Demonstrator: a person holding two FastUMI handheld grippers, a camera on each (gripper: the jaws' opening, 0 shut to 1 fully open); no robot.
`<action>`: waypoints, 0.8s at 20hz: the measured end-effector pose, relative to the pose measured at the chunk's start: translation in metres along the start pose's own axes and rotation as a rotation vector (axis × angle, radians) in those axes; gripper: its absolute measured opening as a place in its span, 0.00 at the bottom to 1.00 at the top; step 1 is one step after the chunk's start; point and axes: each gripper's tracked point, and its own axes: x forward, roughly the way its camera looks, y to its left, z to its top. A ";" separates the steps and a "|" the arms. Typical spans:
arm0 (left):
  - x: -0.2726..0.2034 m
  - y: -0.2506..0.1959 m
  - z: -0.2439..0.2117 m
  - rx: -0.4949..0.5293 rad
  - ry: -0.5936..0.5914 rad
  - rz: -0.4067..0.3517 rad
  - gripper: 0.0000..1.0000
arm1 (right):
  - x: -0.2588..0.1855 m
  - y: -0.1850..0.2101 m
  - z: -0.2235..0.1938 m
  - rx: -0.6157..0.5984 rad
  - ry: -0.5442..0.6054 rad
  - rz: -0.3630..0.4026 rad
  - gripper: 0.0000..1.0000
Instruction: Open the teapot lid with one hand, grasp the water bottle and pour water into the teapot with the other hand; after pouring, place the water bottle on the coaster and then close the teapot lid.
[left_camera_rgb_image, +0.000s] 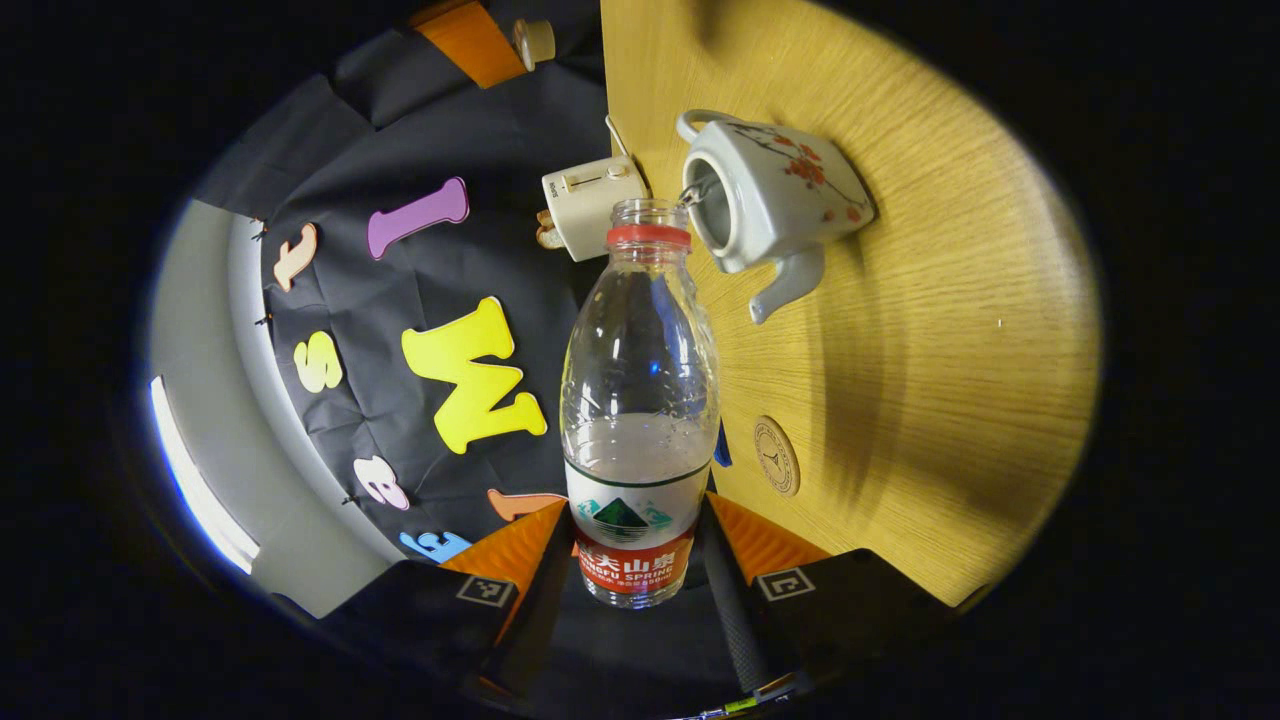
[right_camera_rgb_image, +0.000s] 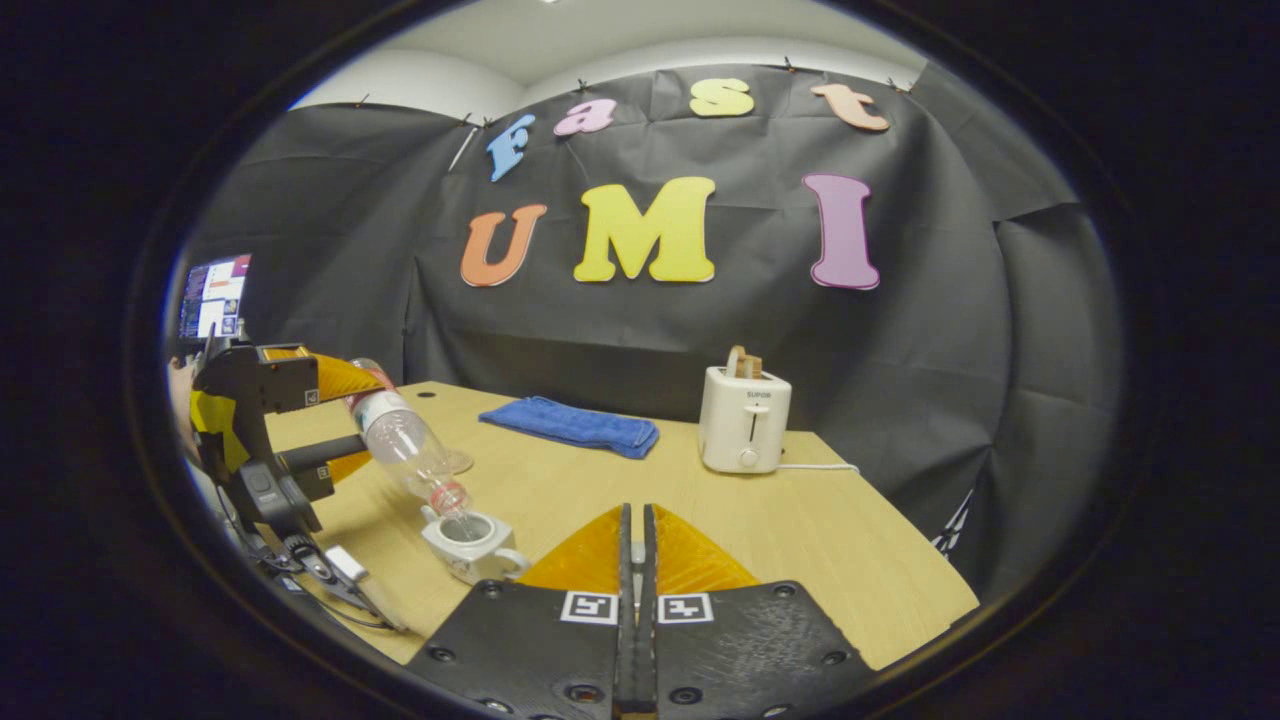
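While the left gripper (left_camera_rgb_image: 637, 560) pinches a clear water bottle (left_camera_rgb_image: 640, 400) low on its labelled body, one finger pressed to each side, the bottle is tipped neck-down over a white teapot (left_camera_rgb_image: 770, 195) painted with red blossoms. From the left gripper view, the uncapped mouth with its red neck ring sits right at the teapot's open top, a thin stream of water runs in, and some water remains in the bottle. That teapot stands on a pale wooden worktop (left_camera_rgb_image: 950, 300), its spout pointing toward a small round coaster (left_camera_rgb_image: 776, 456) lying nearby on the same surface. From the right gripper view, the left gripper (right_camera_rgb_image: 345, 425) appears at the far left with the tilted bottle (right_camera_rgb_image: 405, 440) angled down into the teapot (right_camera_rgb_image: 470, 540). Closer to the camera, the right gripper (right_camera_rgb_image: 635, 560) hangs above the worktop with its fingers pressed together; a small pale piece shows in the slit between them, but whether it is the teapot lid cannot be told. Farther back sit a folded blue cloth (right_camera_rgb_image: 572, 424) and a white toaster (right_camera_rgb_image: 745, 420) with bread in its slot.
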 end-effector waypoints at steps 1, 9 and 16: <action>-0.001 0.001 0.000 0.010 0.006 0.004 0.73 | 0.001 0.000 -0.001 0.002 0.001 0.001 0.00; -0.001 0.007 0.003 0.063 0.015 0.038 0.73 | 0.001 0.002 -0.004 0.010 0.002 0.016 0.00; 0.001 0.033 -0.001 0.163 0.026 0.081 0.73 | 0.001 0.003 -0.005 0.029 0.001 0.037 0.00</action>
